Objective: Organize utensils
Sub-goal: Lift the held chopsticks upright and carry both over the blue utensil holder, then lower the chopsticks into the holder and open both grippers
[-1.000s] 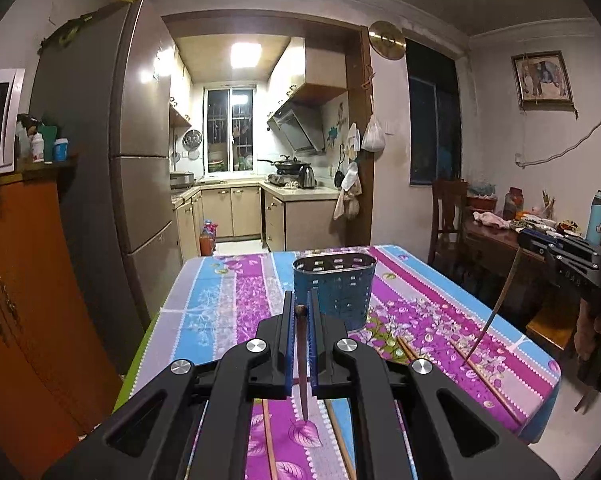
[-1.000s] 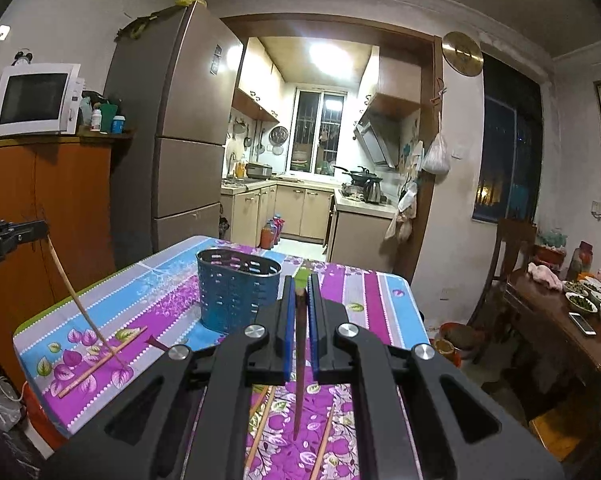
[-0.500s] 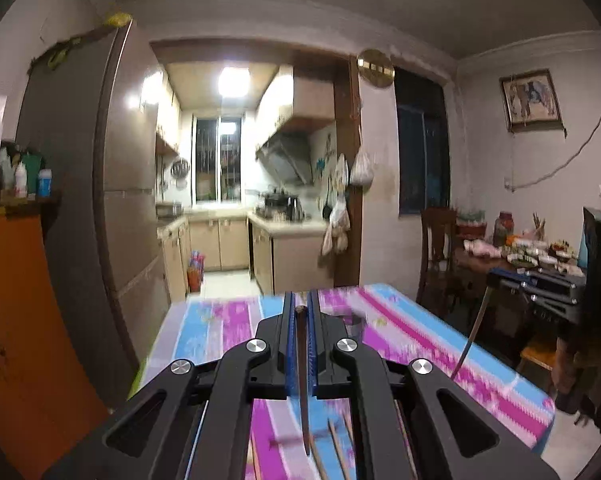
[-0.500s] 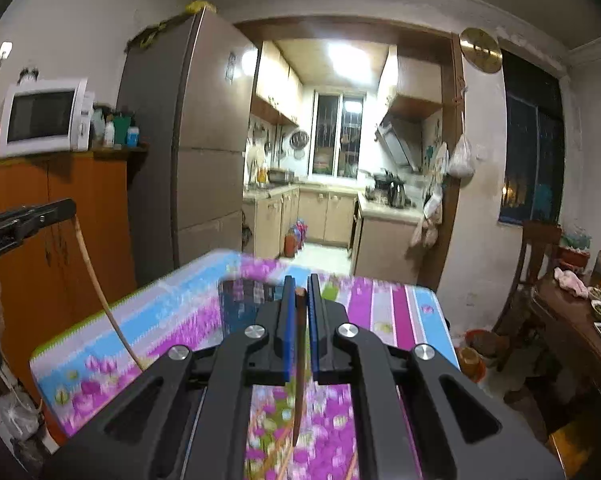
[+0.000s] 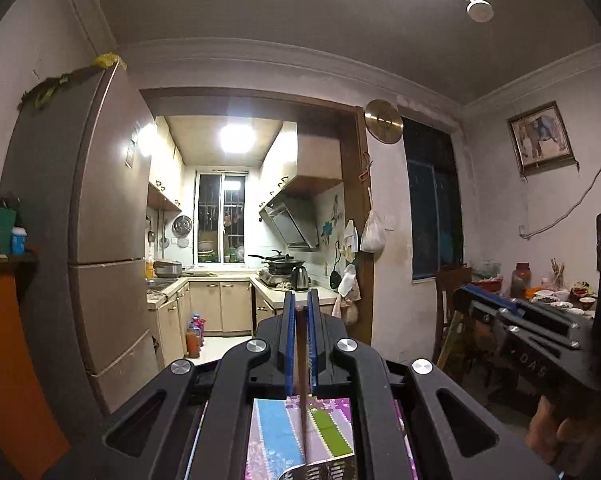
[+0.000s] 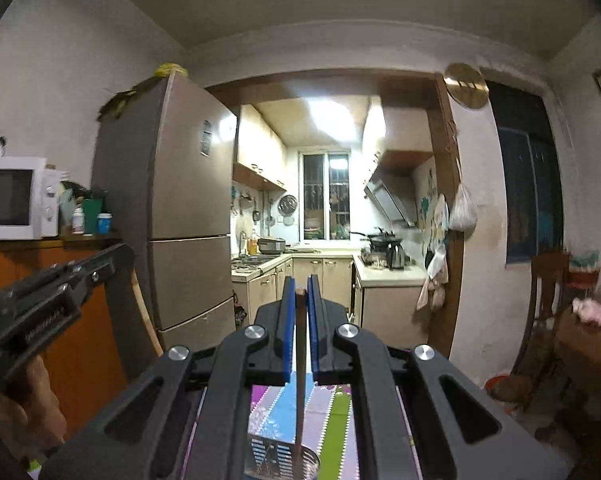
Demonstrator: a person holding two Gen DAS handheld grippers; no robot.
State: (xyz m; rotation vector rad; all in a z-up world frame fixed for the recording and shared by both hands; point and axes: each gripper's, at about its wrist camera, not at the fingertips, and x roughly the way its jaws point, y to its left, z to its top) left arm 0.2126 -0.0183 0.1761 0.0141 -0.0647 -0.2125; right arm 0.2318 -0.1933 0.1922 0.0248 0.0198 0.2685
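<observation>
Chopsticks [image 5: 301, 364] [image 6: 300, 364] hang upright, one pinched in each closed claw, left gripper [image 5: 300, 312] and right gripper [image 6: 299, 294], above the utensil basket [image 6: 284, 462].

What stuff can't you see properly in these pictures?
- Blue basket: right wrist view, only its rim shows, cut off by the bottom edge and the right gripper. In the left wrist view just a sliver shows.
- Chopstick in the left gripper: its lower end is blurred and runs toward the bottom edge.
- Table: both views, mostly hidden behind the gripper bodies.
- Dishes on the side table: too small to identify.
</observation>
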